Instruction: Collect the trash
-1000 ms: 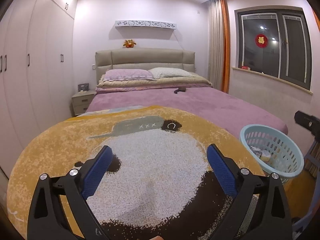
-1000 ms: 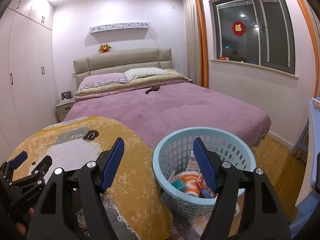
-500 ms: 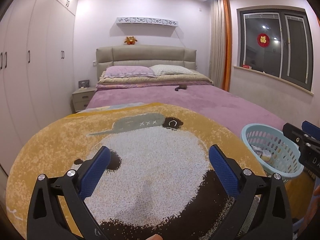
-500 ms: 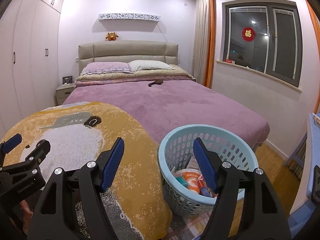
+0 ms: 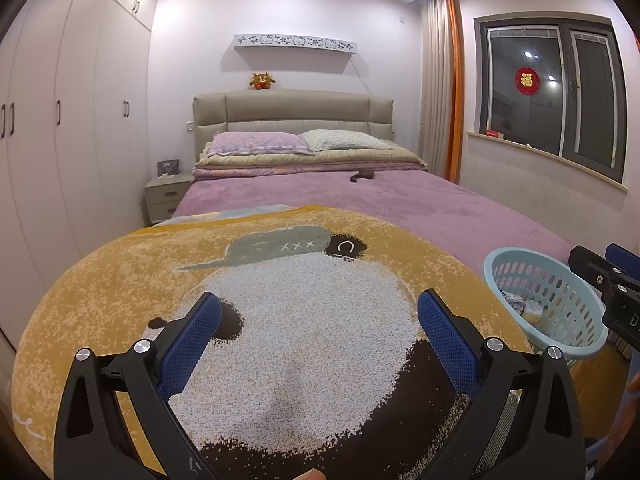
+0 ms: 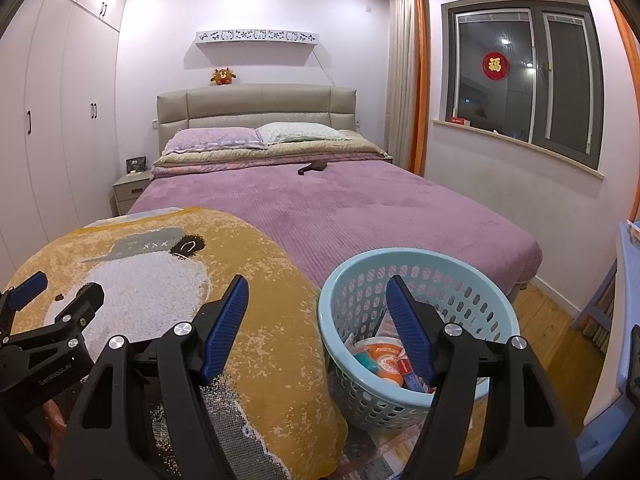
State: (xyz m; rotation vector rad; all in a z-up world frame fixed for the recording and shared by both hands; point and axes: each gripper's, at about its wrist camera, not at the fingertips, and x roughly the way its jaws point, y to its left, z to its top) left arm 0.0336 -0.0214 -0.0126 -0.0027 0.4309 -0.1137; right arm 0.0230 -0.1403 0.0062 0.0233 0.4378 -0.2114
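A light blue plastic basket (image 6: 420, 264) stands on the floor by the foot of the bed, with trash (image 6: 384, 362) inside: an orange and white packet and other wrappers. It also shows at the right of the left wrist view (image 5: 520, 264). My right gripper (image 6: 318, 304) is open and empty, above the basket's near left rim. My left gripper (image 5: 318, 314) is open and empty above a yellow blanket (image 5: 120, 280) with a grey, white and brown figure. A small dark object (image 6: 312, 167) lies far up on the purple bed cover.
The purple bed (image 6: 360, 208) fills the middle, with pillows at the headboard (image 6: 256, 108). White wardrobes (image 5: 60, 120) line the left wall, with a nightstand (image 5: 164, 196) beside the bed. Wooden floor (image 6: 552, 332) and a blue table edge (image 6: 624, 280) lie at the right.
Both grippers have risen slightly and tilted up, so the room sits lower in view. The right gripper has shifted left over the basket's rim. Both stay open and empty.
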